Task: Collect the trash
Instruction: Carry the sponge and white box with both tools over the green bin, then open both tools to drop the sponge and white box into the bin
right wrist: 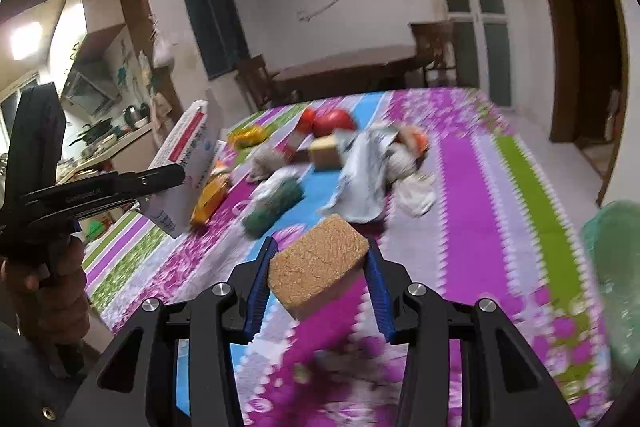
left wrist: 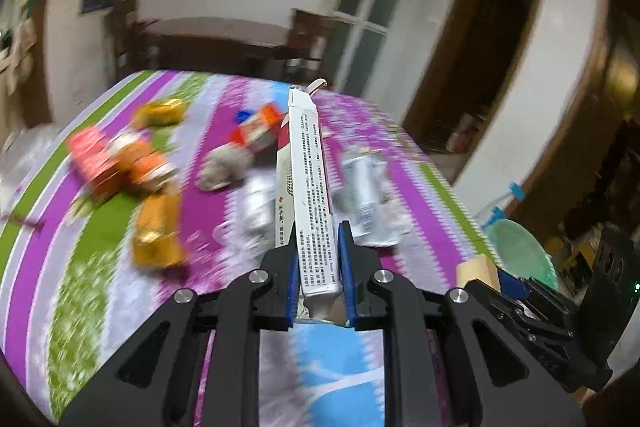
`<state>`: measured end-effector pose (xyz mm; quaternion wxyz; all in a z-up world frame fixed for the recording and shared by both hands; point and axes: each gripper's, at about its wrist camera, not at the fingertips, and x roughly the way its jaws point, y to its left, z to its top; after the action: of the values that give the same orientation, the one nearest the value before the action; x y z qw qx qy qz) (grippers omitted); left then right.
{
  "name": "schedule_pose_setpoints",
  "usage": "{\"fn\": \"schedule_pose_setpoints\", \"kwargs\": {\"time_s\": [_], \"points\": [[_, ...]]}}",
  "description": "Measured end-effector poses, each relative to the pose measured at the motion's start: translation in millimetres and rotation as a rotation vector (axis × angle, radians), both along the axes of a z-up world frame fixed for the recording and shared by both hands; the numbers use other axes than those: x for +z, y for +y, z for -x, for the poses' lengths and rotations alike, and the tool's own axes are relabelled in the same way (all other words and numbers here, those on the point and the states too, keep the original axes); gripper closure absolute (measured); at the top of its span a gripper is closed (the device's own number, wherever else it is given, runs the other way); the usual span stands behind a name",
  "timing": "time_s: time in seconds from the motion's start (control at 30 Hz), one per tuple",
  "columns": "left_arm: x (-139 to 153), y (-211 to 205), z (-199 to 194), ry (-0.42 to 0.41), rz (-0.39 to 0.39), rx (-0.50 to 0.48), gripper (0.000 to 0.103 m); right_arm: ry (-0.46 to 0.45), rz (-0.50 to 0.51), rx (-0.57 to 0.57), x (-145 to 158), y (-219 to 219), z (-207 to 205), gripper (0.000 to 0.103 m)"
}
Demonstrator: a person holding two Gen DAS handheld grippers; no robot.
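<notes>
My left gripper is shut on a long white toothpaste box and holds it above the table. The same box shows at the left of the right wrist view, in the left gripper. My right gripper is shut on a tan cork-like block, lifted over the table; the block also shows in the left wrist view. More trash lies on the striped cloth: orange packets, a gold wrapper, a crumpled silver bag, a green-filled bag.
The table has a purple, green and blue striped cloth. A green plastic bin shows at the right edge and beyond the table's right side. A dark wooden table and chairs stand behind. A doorway is at the right.
</notes>
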<state>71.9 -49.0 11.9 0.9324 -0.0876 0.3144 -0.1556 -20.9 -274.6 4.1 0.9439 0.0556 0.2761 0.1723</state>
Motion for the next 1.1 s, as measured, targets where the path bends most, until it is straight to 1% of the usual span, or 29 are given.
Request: {"fn": "schedule_pose_setpoints", "kwargs": {"time_s": [0.1,0.17,0.27,0.33,0.37,0.4,0.43,0.47,0.5,0.57,0.67,0.77,0.87,0.97,1.0,1.1], "points": [[11,-33,-9,-0.043,-0.012,-0.094,0.087,-0.04,0.025,-0.083,18,-29,9,0.058],[18,-63,-21,-0.056,-0.004,-0.189,0.087,-0.062,0.048,-0.154,30,-51,15,0.058],[20,-105,-39,-0.039,0.015,-0.32,0.087,-0.072,0.089,-0.279,47,-96,25,0.058],[23,-143,-52,-0.03,0.018,-0.417,0.087,-0.062,0.108,-0.372,57,-136,33,0.058],[23,-156,-52,-0.031,0.017,-0.459,0.087,-0.054,0.117,-0.419,62,-156,38,0.058],[25,-179,-56,-0.036,0.013,-0.524,0.087,-0.045,0.122,-0.446,63,-170,40,0.058],[24,-192,-57,-0.037,0.009,-0.562,0.087,-0.027,0.126,-0.487,67,-191,44,0.058],[23,-213,-60,-0.03,0.003,-0.625,0.087,-0.013,0.128,-0.51,68,-205,46,0.058],[21,-226,-62,-0.021,0.003,-0.667,0.087,0.01,0.132,-0.539,70,-224,49,0.058],[16,-267,-68,0.017,-0.001,-0.769,0.087,0.056,0.135,-0.577,69,-254,51,0.058],[8,-313,-74,0.079,-0.005,-0.867,0.087,0.122,0.103,-0.596,66,-290,47,0.058],[-9,-347,-82,0.136,-0.017,-0.914,0.087,0.178,0.064,-0.613,57,-321,44,0.058],[-25,-362,-86,0.179,-0.026,-0.933,0.087,0.226,0.027,-0.613,43,-342,35,0.058],[-39,-371,-85,0.203,-0.041,-0.946,0.087,0.245,0.012,-0.606,33,-356,35,0.058],[-44,-372,-85,0.211,-0.049,-0.947,0.087,0.249,0.009,-0.603,26,-355,30,0.058],[-54,-380,-90,0.227,-0.068,-0.936,0.087,0.257,0.001,-0.596,20,-359,23,0.058]]}}
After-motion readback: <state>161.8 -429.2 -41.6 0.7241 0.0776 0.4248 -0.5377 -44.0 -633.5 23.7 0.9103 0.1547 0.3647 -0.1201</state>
